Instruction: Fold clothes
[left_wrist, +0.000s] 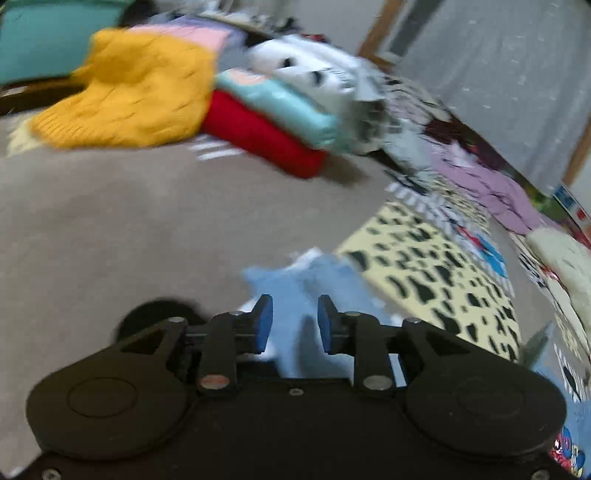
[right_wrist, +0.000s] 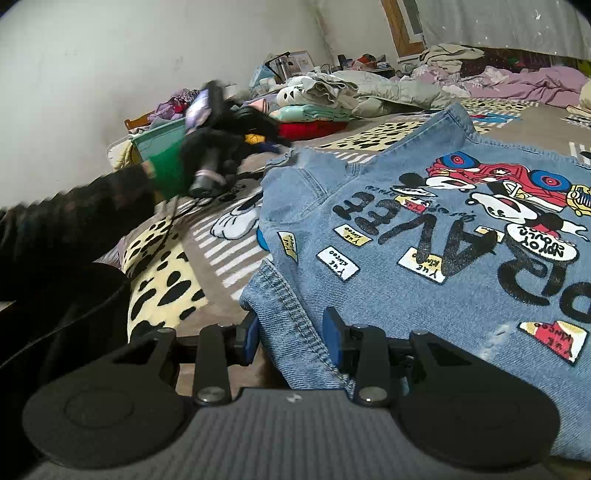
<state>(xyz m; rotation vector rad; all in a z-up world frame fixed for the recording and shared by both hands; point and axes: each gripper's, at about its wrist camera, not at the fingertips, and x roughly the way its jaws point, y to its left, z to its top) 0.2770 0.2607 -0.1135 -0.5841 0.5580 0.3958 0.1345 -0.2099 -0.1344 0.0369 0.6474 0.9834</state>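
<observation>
The denim jacket (right_wrist: 424, 236) lies print-up on the bed, filling the right of the right wrist frame. The right gripper (right_wrist: 290, 334) is clamped on its lower hem; the left gripper (left_wrist: 295, 321), jaws apart, hovers over what seems a blurred sleeve. Fold starting; next, grip that sleeve.

The denim jacket (right_wrist: 424, 258) is washed light blue with black block letters, a red cartoon car with blue wheels, black-and-white cartoon mice, and small white and yellow patches. Left of the jacket, the blanket (right_wrist: 159, 266) is pale yellow with black spots, with brown-grey areas and white stripes. Beyond the jacket lies a red folded garment (right_wrist: 314, 129) under a mint one (right_wrist: 306, 110). The knit sweater (left_wrist: 136, 96) is mustard yellow. The bedding (right_wrist: 517, 85) far behind the jacket is lilac. Both tongs carry blue pads (right_wrist: 332, 332) on black arms.
</observation>
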